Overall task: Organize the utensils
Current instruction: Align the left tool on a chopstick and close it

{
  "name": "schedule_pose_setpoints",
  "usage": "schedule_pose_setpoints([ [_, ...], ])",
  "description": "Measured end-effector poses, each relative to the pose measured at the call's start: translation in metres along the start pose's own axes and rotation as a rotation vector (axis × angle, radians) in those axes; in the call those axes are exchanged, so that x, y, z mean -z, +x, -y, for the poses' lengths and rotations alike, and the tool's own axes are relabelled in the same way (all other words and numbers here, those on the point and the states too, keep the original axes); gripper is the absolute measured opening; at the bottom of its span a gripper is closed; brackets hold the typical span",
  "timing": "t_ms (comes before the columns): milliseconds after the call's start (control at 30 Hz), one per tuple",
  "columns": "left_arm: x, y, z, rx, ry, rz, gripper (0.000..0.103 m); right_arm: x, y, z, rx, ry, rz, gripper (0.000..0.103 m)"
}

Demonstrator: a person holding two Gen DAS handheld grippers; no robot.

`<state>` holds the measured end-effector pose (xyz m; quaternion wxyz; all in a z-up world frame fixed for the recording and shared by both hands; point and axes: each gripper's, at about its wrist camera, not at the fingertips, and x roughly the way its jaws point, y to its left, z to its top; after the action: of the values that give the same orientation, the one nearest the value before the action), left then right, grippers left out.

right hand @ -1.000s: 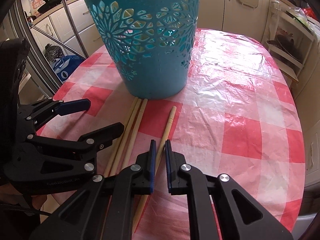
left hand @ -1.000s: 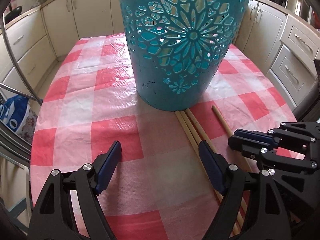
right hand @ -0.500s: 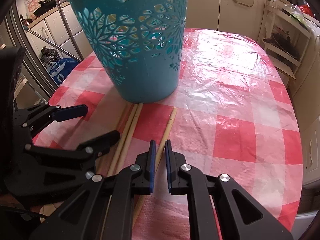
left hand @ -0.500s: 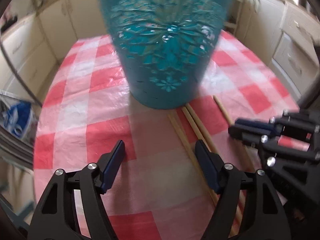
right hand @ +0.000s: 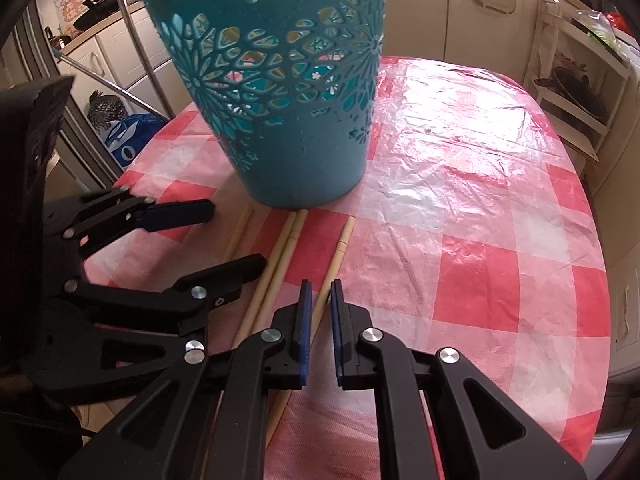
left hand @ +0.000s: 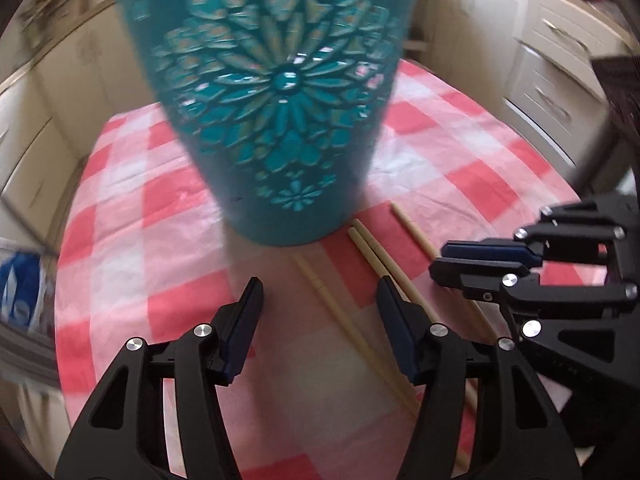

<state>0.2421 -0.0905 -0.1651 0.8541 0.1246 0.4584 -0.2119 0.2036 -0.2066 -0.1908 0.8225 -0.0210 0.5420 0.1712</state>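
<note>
Blurred cabinets [left hand: 560,64]; left claw [left hand: 318,304] hides chopsticks' [left hand: 372,254] near ends.

Basket [left hand: 280,92] blurred, rim cropped (both views); chopstick [right hand: 280,412] ends hidden.

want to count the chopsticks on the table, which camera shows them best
The right wrist view: it is sharp and shows four chopsticks lying before the teal basket. The left wrist view shows the same four, but blurred and partly hidden by the fingers.

Right tongs [right hand: 318,300]: nearly closed, straddling one chopstick [right hand: 340,248].
Left tongs [right hand: 236,236]: spread wide.
Basket [right hand: 280,80]: upright on counter [right hand: 460,208].
</note>
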Motion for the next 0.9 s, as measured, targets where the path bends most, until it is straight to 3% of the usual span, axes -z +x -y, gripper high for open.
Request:
schedule_pose_setpoints([
  [67,-0.004,0.001,-0.004,0.033,0.033,-0.022,0.057,-0.001,0.0,0.0,-0.006,-0.011,-0.005,0.01],
  [300,-0.006,0.002,-0.005,0.004,-0.007,-0.042,0.059,-0.006,0.002,0.004,0.002,0.024,-0.008,0.011],
  [400,-0.005,0.001,-0.002,0.008,0.026,-0.022,0.047,-0.007,0.002,0.004,0.001,0.024,-0.009,0.012],
  [467,-0.004,0.001,0.001,0.007,0.062,-0.011,0.045,-0.007,0.002,0.005,-0.001,0.024,-0.009,0.015],
  [567,-0.006,0.001,-0.01,0.071,0.023,-0.035,0.042,-0.007,0.001,0.006,0.003,0.028,-0.005,0.021],
  [700,-0.007,0.001,-0.02,0.042,0.002,-0.042,0.012,-0.008,0.001,0.006,0.002,0.034,-0.004,0.026],
  [900,-0.006,0.0,-0.015,0.036,0.033,-0.039,0.009,-0.009,0.001,0.006,0.002,0.04,-0.002,0.03],
])
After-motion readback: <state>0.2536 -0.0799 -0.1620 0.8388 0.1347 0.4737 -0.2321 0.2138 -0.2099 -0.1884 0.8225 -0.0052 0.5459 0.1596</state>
